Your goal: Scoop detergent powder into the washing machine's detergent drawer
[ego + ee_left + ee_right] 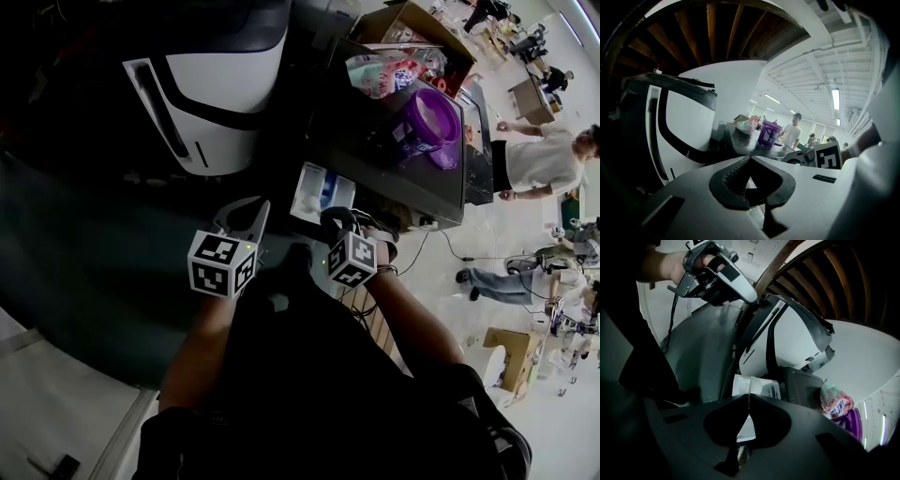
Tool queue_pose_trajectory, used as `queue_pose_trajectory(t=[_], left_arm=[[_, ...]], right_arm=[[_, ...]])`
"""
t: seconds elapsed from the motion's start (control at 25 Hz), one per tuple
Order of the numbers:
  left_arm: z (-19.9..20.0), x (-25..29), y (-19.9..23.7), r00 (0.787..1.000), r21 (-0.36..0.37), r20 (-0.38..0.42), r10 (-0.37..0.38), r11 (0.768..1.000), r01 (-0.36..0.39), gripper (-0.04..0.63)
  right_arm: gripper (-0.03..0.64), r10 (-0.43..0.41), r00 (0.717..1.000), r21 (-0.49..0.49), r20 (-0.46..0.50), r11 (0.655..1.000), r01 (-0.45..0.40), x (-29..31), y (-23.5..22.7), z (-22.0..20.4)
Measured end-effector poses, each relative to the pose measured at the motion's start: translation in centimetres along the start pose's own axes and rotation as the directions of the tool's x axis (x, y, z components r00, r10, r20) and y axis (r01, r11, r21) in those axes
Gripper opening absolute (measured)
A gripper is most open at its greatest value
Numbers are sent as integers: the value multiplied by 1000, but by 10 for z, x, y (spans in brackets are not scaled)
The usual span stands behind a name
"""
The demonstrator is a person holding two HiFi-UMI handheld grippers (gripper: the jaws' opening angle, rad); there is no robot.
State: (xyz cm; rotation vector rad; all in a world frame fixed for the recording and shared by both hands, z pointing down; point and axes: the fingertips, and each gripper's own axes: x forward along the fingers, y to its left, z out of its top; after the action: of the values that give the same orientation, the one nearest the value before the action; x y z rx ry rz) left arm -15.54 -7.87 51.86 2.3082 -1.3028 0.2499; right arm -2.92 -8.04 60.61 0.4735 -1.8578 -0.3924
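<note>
The white detergent drawer (322, 192) stands pulled out from the dark washing machine (412, 178); it also shows in the right gripper view as the drawer (761, 386). A purple detergent tub (430, 120) sits on top of the machine, and appears as the tub (769, 132) far ahead in the left gripper view. My left gripper (251, 212) hovers just left of the drawer, jaws shut and empty (750, 157). My right gripper (337, 219) is at the drawer's near edge with its jaws closed (749, 396); nothing shows between them. No scoop is visible.
A large white appliance (220, 89) stands at the left. A pink bag (382, 73) and a cardboard box (417, 28) sit behind the tub. A person in a white shirt (542, 159) stands at the right. Grey floor (84, 272) lies below.
</note>
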Motion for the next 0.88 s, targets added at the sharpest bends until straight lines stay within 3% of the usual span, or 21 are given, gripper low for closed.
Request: queue_pose_trajectory(t=[0.44, 0.88], left_arm=[[-6, -3, 1, 999, -4, -12, -37, 999, 37, 8], [4, 4, 1, 999, 6, -8, -32, 999, 32, 8]], right_arm=[[20, 42, 998, 58, -55, 998, -38, 2, 11, -7], [20, 95, 995, 113, -30, 989, -91, 5, 15, -8]])
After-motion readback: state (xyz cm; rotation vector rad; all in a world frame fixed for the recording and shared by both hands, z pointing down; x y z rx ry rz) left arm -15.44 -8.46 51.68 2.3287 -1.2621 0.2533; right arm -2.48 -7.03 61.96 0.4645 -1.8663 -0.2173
